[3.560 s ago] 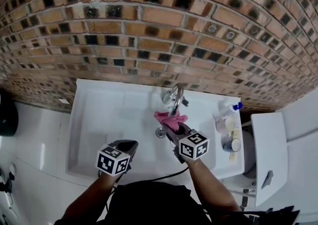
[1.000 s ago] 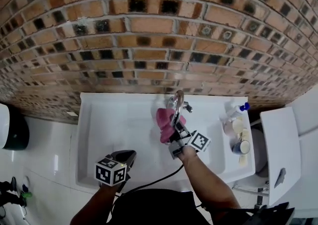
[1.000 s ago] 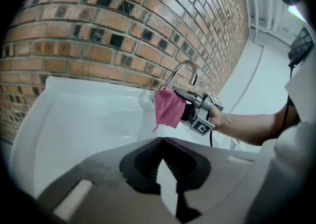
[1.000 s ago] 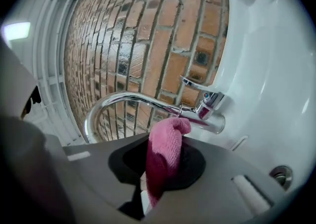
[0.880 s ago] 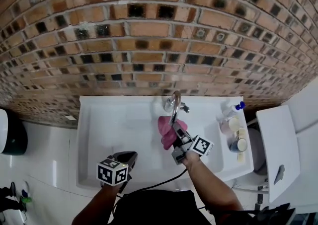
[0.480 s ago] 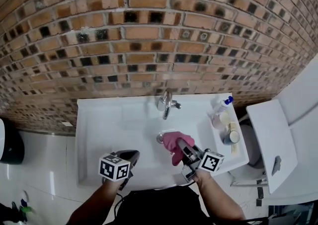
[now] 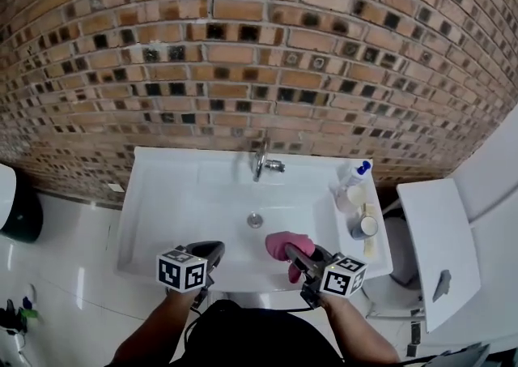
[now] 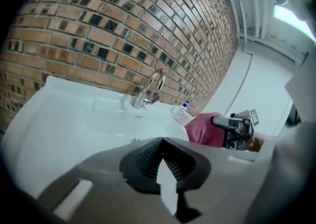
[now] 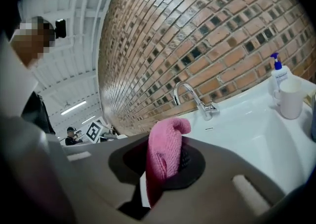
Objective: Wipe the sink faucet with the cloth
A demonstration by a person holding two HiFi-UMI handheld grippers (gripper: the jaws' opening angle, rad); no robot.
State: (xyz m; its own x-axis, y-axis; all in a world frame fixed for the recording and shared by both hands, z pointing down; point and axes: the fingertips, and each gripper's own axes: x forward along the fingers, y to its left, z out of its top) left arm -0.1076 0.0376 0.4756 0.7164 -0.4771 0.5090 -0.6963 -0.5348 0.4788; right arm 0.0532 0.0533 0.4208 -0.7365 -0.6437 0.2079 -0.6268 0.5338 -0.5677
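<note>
Head view has the right gripper (image 7: 293, 253) over the near edge of the sink (image 7: 162, 203), well short of the faucet (image 7: 259, 164) and a bit to its right. Its jaws are clamped on the pink cloth (image 7: 285, 242), with a fold poking out past the tips. I'm guessing that's so the soft bit meets the metal, not the gripper. The cloth isn't touching the faucet, so no wiping at this instant. The left gripper (image 7: 209, 253) is closed on nothing, near the front rim left of the faucet, probably just out of the way.
</note>
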